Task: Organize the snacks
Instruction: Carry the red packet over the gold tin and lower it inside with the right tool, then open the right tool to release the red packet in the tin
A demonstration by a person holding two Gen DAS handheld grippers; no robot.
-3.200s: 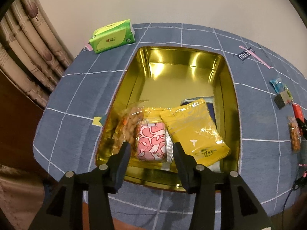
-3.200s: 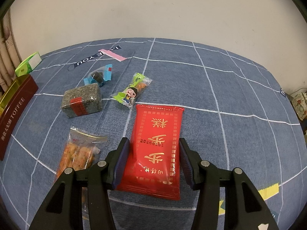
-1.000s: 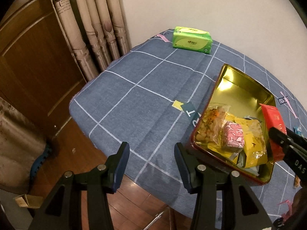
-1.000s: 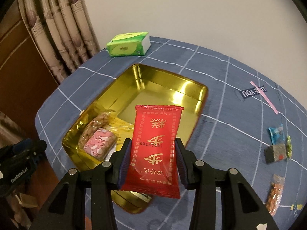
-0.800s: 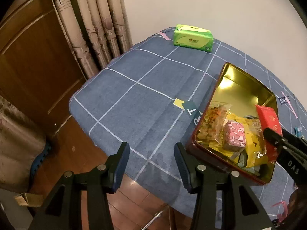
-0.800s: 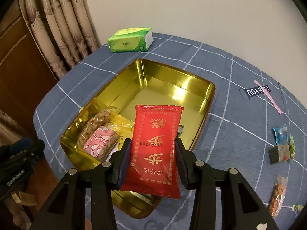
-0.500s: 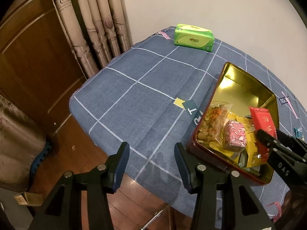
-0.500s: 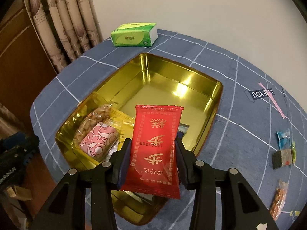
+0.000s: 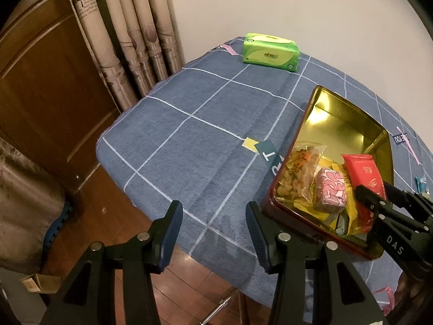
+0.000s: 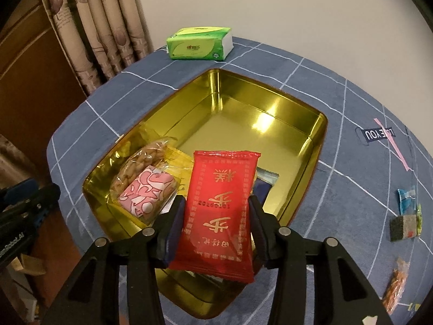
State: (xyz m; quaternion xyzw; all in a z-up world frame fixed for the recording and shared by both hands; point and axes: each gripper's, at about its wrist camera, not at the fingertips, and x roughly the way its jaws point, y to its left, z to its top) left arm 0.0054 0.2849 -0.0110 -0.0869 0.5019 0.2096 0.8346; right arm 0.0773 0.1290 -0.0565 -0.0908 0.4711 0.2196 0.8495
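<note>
A red snack packet (image 10: 220, 189) with gold print stands between the jaws of my right gripper (image 10: 216, 203). The jaws are opening, but the pads still touch the packet's sides. It hangs over the near end of the gold tin (image 10: 311, 146). In that end of the tin lie a pink patterned packet (image 10: 147, 191), a clear bag of nuts (image 10: 140, 162) and a yellow packet (image 10: 178, 168). The left wrist view shows the red packet (image 9: 364, 172) low inside the tin (image 9: 338, 124). My left gripper (image 9: 213, 208) is open and empty, left of the tin over the table's edge.
A green tissue pack (image 10: 199, 44) lies at the table's far side. Loose snacks sit to the right on the blue checked cloth: a blue candy (image 10: 406, 199), a grey-green block (image 10: 404, 224) and an orange bag (image 10: 396, 281). Curtains (image 9: 130, 27) and a wooden door stand at left.
The right gripper has carried the red packet from the table over the tin and lowered it toward the near end. Its jaws have just widened slightly and the packet has tilted. The left gripper has stayed still.
</note>
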